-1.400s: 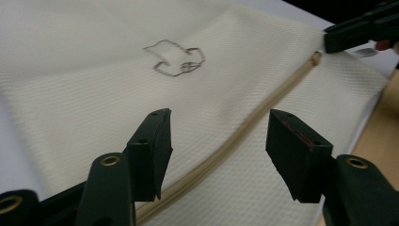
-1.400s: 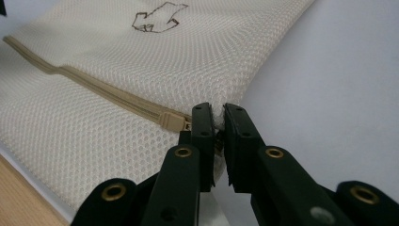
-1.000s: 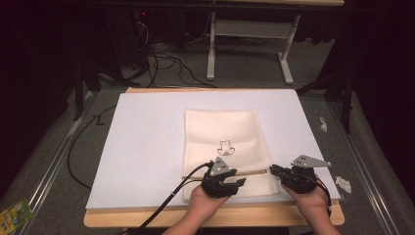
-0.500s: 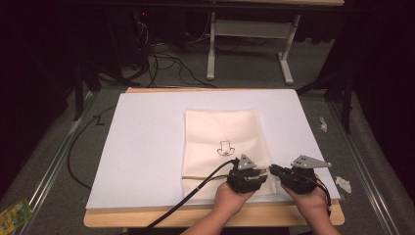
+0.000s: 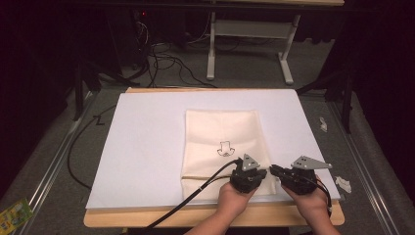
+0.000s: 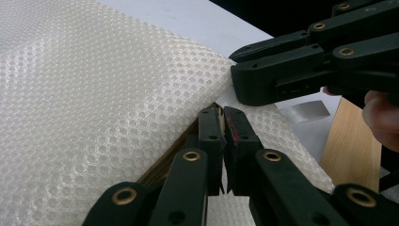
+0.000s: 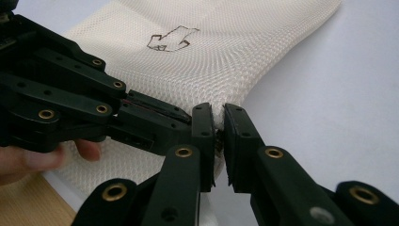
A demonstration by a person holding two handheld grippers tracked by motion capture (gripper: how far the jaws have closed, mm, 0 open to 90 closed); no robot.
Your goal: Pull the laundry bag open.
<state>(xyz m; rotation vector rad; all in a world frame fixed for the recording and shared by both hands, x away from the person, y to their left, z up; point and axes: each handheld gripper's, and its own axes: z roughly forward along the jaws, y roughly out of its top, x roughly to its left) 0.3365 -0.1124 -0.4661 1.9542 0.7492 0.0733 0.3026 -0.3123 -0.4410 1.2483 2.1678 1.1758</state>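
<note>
Both grippers meet at the lower right of the high view, at the near right corner of a cream mesh bag point(image 5: 222, 142) lying flat on a white sheet point(image 5: 147, 147) over the wooden table point(image 5: 205, 218). Left gripper point(image 6: 221, 123) has its jaws pressed together on the bag's zippered edge. Right gripper point(image 7: 217, 123) is clamped on the mesh at the bag's right edge, beside the left one. A small arrow drawing point(image 5: 225, 148) sits mid-bag. Judging from this, the bag is being held fast for unzipping; next, one gripper should likely anchor while the other draws steadily along the edge.
</note>
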